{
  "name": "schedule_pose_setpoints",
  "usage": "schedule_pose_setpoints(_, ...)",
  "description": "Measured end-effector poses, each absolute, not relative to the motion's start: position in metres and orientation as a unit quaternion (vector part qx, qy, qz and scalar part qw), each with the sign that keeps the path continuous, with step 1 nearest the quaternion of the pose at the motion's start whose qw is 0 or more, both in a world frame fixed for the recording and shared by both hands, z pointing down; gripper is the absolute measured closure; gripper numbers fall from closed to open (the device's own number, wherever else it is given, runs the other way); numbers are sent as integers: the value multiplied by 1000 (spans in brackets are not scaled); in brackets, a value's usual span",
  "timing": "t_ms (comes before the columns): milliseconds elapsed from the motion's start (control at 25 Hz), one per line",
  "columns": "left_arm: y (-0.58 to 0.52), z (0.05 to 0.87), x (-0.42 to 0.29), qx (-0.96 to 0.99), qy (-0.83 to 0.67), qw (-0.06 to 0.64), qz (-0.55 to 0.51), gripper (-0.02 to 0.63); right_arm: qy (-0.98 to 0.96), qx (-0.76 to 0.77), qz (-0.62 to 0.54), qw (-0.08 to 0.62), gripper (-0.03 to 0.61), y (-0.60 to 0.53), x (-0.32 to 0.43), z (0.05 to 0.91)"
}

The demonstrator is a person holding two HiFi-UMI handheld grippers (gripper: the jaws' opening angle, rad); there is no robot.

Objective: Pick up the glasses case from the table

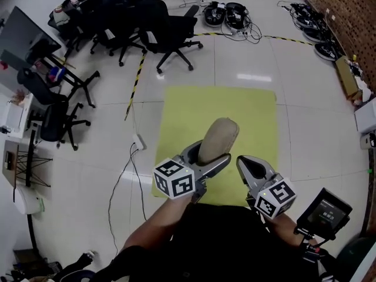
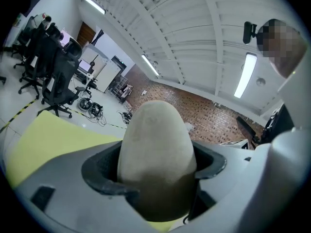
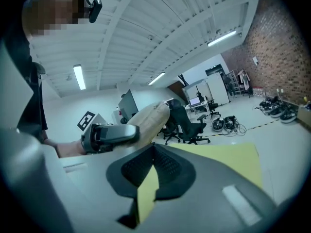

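Note:
The tan, oval glasses case (image 1: 217,138) stands upright in my left gripper (image 1: 207,157), which is shut on its lower end and holds it up above the yellow tabletop (image 1: 247,107). In the left gripper view the case (image 2: 158,135) fills the middle between the dark pads (image 2: 99,171). My right gripper (image 1: 249,167) hangs just to the right of it, shut with nothing held. In the right gripper view its pads meet at the tip (image 3: 151,152), and the case (image 3: 148,116) shows to the left in the left gripper (image 3: 109,136).
Black office chairs (image 1: 147,22) stand beyond the table at the back left. Cables and round devices (image 1: 226,13) lie on the white floor. A power strip (image 1: 140,141) lies left of the table. A small screen device (image 1: 324,211) sits by my right arm.

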State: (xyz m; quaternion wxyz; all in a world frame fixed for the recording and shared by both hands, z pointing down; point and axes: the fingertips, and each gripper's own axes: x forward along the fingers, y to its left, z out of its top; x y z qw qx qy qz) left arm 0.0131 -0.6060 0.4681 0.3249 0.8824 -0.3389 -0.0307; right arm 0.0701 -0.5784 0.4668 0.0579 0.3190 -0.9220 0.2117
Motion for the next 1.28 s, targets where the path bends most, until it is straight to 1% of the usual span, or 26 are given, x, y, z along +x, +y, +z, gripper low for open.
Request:
schedule_pose_setpoints(360, -565, 414, -8, 899, -340, 268, -63, 216, -931, 305, 196, 36, 577, -564, 56, 431)
schedule_pose_setpoints(520, -555, 393, -12, 912, -341, 221, -56, 218, -936, 301, 178, 28, 577, -559, 47, 416)
schedule_pose_setpoints(640, -552, 385, -14, 914, -347, 203, -54, 218, -938, 302, 168, 27, 577, -558, 46, 409)
schedule_pose_setpoints(760, -551, 386, -13, 915, -362, 176, -29, 218, -939, 304, 157, 26, 577, -558, 49, 404)
schedule_pose_setpoints(1280, -540, 393, 18, 905, -390, 168, -24, 218, -940, 305, 153, 3, 577, -549, 94, 414)
